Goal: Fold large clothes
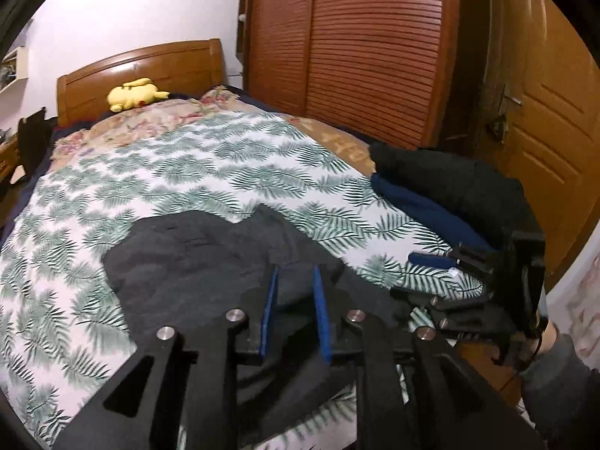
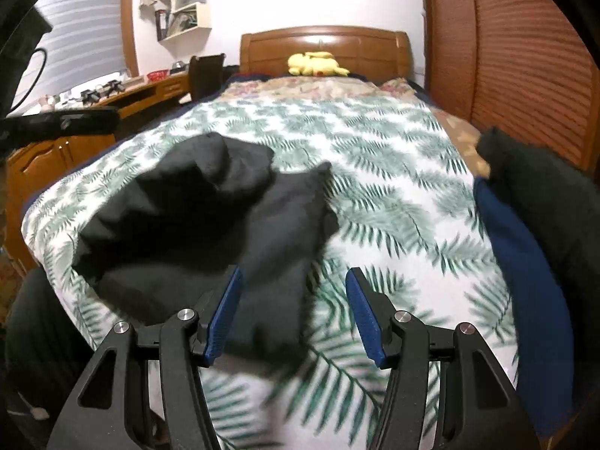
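Garment (image 2: 195,225) on bedspread (image 2: 375,187); folded pile (image 2: 525,225) right; plush toy (image 2: 315,63) behind, by headboard (image 2: 322,41)

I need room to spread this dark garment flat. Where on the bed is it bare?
Bare leaf-print sheet lies between the dark garment and the floral bedding near the headboard. The right edge is crowded by the navy and black clothes pile.

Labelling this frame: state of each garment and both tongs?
Dark grey garment: crumpled on the leaf-print bedspread, not held.
Navy and black clothes pile: stacked at the bed's right edge.
Left tongs: narrowly open over the garment, gripping nothing.
Right tongs: open, empty.
Door: closed.
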The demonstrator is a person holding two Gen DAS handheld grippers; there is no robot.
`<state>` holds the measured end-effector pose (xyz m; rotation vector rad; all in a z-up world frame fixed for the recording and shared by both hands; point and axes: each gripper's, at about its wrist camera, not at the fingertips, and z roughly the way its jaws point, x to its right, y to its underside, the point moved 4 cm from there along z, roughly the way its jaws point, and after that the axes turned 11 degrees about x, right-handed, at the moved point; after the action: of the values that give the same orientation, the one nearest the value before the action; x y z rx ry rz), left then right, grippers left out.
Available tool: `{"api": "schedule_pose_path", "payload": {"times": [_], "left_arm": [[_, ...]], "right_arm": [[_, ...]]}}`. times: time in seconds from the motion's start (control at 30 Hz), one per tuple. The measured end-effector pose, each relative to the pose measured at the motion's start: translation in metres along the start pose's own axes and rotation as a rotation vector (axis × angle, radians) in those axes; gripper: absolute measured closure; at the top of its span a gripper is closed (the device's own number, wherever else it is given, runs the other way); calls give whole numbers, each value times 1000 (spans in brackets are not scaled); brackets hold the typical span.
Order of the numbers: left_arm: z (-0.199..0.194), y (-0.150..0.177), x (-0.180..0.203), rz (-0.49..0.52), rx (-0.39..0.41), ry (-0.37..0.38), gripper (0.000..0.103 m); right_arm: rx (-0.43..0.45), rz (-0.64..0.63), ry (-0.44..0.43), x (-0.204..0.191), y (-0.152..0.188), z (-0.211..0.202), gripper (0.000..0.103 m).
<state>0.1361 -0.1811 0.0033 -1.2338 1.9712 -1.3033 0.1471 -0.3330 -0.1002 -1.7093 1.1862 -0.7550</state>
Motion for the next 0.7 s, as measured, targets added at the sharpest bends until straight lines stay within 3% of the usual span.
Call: {"api": "schedule_pose_path", "payload": {"times": [0.43, 0.7], "left_arm": [[-43, 54, -102, -71, -14, -180, 79], [-45, 99, -142, -136, -51, -220, 79]], "right_arm": [[23, -115, -102, -74, -52, 46, 45], [-77, -130, -132, -96, -35, 88, 45]]}}
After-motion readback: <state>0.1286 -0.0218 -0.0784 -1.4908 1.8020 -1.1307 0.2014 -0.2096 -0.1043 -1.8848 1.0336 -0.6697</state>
